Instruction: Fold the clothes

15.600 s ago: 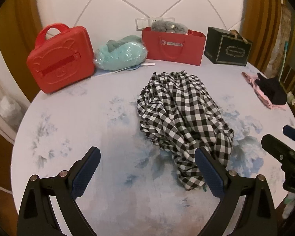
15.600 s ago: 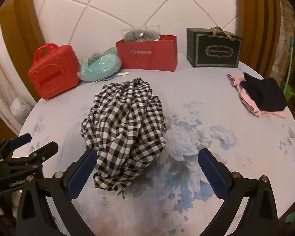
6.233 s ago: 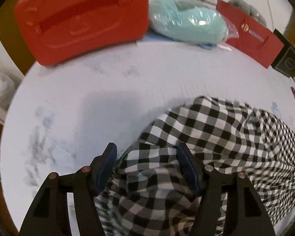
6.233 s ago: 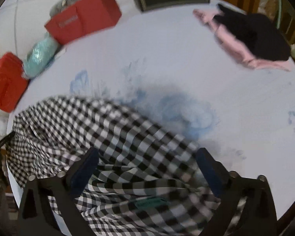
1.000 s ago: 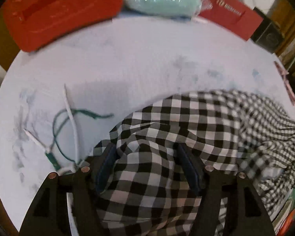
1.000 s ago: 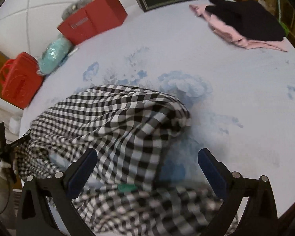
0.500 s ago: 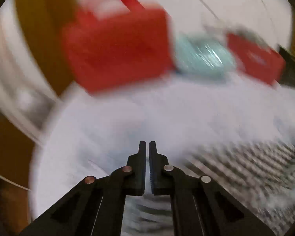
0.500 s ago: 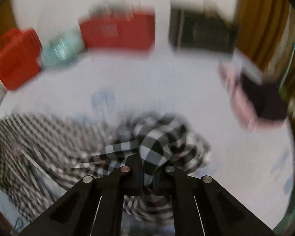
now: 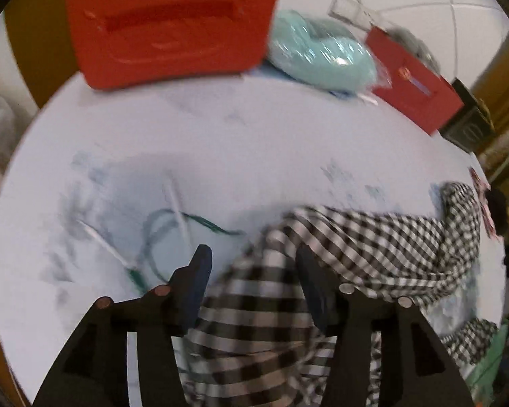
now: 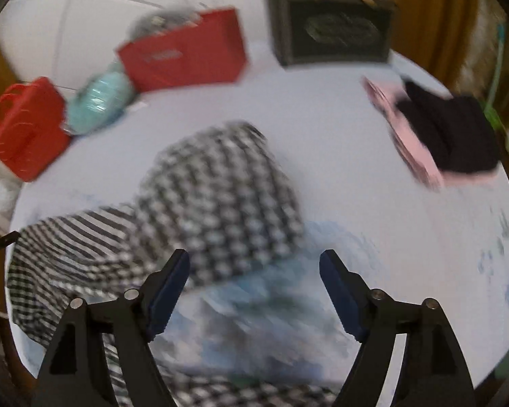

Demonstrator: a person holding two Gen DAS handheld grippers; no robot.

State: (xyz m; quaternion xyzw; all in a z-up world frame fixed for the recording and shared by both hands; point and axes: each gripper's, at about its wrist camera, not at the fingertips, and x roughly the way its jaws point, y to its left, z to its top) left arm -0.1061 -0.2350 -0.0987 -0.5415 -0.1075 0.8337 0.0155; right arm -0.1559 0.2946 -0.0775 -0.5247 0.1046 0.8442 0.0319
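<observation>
On the floral table (image 10: 407,237), checked cloth (image 10: 213,203) lies loose under both pairs of just-reopened fingers (image 9: 200,268), untouched.

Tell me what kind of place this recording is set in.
Probably a home room: a round table with a floral cloth, a white padded wall panel, plus a red paper gift bag among household clutter.

We see even, soft indoor light, no hard glare exc. sheen on plastic-wrapped teal bundle (image 9: 322,56). Motion blur in both views, worst on black-and-white checked cloth (image 10: 217,203). Fisheye bends round white table (image 9: 220,129) edge; corners black.
</observation>
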